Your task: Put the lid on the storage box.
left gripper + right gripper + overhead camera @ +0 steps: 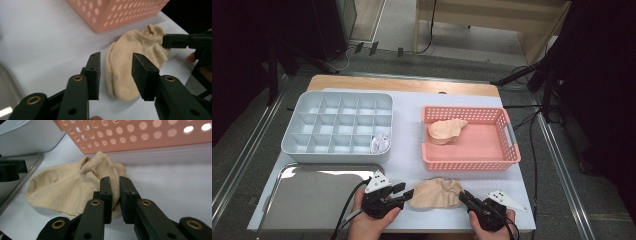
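Note:
A beige sock (435, 193) (130, 65) (72, 187) lies flat on the white table near its front edge, just in front of the pink basket (507, 157). My right gripper (466, 197) (114, 195) is shut on the sock's cuff end, with cloth pinched between the jaws. My left gripper (406, 192) (115, 75) is open at the sock's toe end, its jaws either side of the fabric. A second beige sock (446, 130) rests inside the basket. In the left gripper view the right gripper's jaw shows on the sock's far end.
A grey divided organiser tray (312, 147) sits at the back left with a white item (380, 143) in one near-right compartment. A shiny metal tray (277, 200) lies at the front left. The pink basket's wall (140, 135) stands close behind the sock.

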`<state>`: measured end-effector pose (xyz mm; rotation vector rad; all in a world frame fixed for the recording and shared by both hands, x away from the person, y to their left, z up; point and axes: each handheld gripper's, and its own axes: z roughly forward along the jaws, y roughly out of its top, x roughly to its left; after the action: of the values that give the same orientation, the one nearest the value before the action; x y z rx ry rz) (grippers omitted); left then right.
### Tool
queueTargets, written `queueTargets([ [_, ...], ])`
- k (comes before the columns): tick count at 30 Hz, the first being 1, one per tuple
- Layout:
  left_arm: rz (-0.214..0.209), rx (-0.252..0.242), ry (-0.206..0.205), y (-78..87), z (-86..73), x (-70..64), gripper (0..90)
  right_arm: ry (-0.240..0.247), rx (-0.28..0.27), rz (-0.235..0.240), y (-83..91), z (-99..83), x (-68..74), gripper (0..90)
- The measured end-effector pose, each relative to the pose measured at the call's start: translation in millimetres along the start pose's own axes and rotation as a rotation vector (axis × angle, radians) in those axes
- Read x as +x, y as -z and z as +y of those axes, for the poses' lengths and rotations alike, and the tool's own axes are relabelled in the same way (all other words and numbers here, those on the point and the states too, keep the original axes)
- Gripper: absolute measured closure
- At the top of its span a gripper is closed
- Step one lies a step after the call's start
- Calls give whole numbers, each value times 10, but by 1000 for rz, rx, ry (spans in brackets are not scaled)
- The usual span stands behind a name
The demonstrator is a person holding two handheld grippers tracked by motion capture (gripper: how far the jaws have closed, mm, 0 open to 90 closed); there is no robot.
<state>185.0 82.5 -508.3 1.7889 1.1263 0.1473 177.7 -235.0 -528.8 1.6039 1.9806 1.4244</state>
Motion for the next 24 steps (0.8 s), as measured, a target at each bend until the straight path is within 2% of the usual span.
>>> queueTargets([
  [3,-33,-18,-26,-48,26,-119,688,3,-4,3,5,13,10,824],
  [6,-64,24,-50,-202,36,-256,749,5,-12,10,12,25,20,824],
  [10,-31,106,-75,-443,38,-380,775,1,-25,31,47,49,47,823],
  [14,5,191,-91,-632,8,-396,800,-1,-38,57,82,73,83,824],
  [16,11,186,-91,-637,12,-400,816,-5,-40,70,95,83,109,826],
  [18,-4,177,-93,-623,17,-398,785,0,-48,85,111,100,158,826],
  [22,-15,117,-86,-576,45,-417,794,12,-53,99,117,116,221,828],
  [24,-10,127,-80,-624,67,-428,812,23,-53,108,118,125,270,828],
])
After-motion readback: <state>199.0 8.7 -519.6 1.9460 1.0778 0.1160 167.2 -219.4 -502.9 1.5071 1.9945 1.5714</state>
